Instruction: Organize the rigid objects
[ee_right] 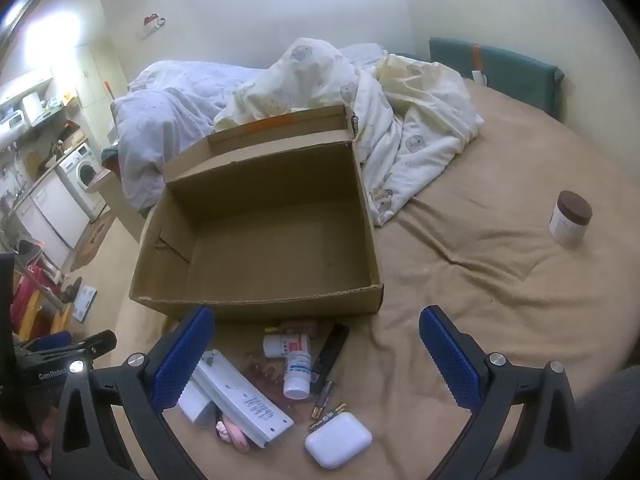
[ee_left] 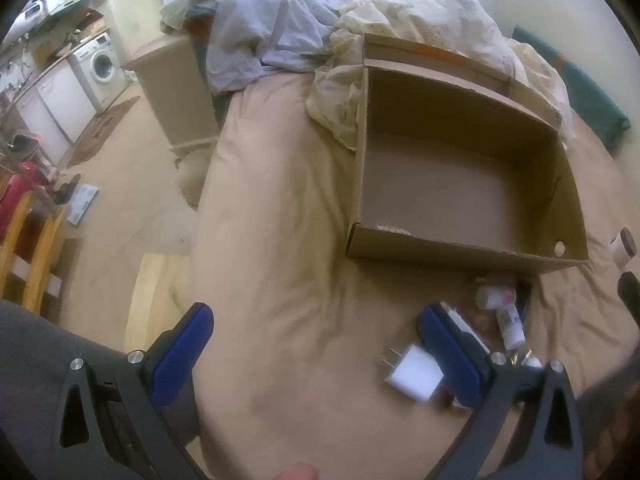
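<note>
On the bed, earbud case (ee_right: 338,439) between open right tongs (ee_right: 316,356)

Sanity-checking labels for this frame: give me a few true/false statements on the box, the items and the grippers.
1. The brown cardboard box is empty. True.
2. The white jar with a brown lid lies inside the box. False: it stands apart on the tan bedsheet.
3. The right gripper is open, holding nothing. True.
4. The white rounded earbud case sits behind the box. False: it lies in front, near the gripper.
5. The left gripper clamps the white plug charger. False: its jaws are open.
</note>
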